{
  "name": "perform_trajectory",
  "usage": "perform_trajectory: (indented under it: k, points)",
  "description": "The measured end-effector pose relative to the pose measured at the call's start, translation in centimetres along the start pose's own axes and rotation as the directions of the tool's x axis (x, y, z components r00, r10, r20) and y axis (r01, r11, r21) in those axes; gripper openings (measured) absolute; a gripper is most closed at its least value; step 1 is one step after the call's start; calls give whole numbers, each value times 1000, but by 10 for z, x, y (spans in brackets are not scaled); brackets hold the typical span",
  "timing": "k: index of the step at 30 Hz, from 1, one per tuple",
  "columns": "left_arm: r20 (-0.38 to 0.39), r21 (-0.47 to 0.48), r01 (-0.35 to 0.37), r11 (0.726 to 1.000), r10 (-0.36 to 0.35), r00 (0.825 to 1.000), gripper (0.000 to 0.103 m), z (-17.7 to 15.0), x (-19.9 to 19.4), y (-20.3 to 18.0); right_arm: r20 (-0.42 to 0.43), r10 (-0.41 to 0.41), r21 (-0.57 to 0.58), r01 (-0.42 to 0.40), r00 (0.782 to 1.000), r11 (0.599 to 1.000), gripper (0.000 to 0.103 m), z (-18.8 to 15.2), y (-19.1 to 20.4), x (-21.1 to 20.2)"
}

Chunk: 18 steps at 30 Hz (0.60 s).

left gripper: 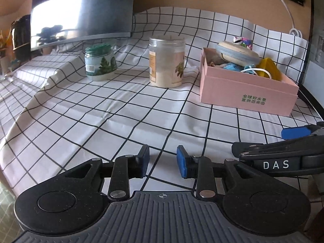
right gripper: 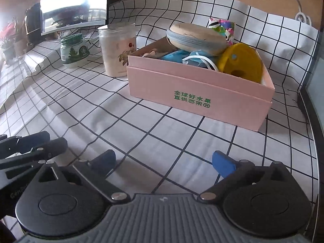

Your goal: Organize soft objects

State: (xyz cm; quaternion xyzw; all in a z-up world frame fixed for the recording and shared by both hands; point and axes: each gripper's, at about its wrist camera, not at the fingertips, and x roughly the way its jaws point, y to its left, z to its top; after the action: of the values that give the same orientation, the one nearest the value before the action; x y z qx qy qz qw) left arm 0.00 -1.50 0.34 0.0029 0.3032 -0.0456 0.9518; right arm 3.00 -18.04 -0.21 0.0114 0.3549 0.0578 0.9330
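A pink box (right gripper: pixel 200 97) with green lettering holds a yellow item (right gripper: pixel 241 62) and blue fabric (right gripper: pixel 176 56) on a white, black-gridded cloth (right gripper: pixel 141 133).

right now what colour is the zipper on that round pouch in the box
Light blue, on a beige round pouch; clearest in the right wrist view.

Pink box (right gripper: pixel 200 93): open-topped, green print on its near wall; stands on the checked cloth ahead of the right gripper (right gripper: pixel 164 162), ahead and to the right of the left gripper (left gripper: pixel 163 161).
Round pouch (right gripper: pixel 196 36): beige with a blue zip, tilted on top of the pile, at the box's far side.
Blue masks (right gripper: pixel 182 57): crumpled, white loops showing, mid-box.
Yellow piece (right gripper: pixel 241 62): leans in the right-hand end.
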Motion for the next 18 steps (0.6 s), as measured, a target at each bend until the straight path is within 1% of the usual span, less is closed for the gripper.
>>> perform_trajectory:
  k: [4,8,18]
  points:
    - [4,8,6,1000,-6,1000,33,-1,-1,0,38,10,-2,-10,999,1000,103,-6,-2,-2]
    - [4,11,5,1000,-5,1000,33,-1,-1,0,65,-3,7,3,998,1000,103,-9,0,-3]
    - [14,6,15,1000,-15,1000,33,-3,-2,3,66,-7,8,6,998,1000,103,-9,0,-3]
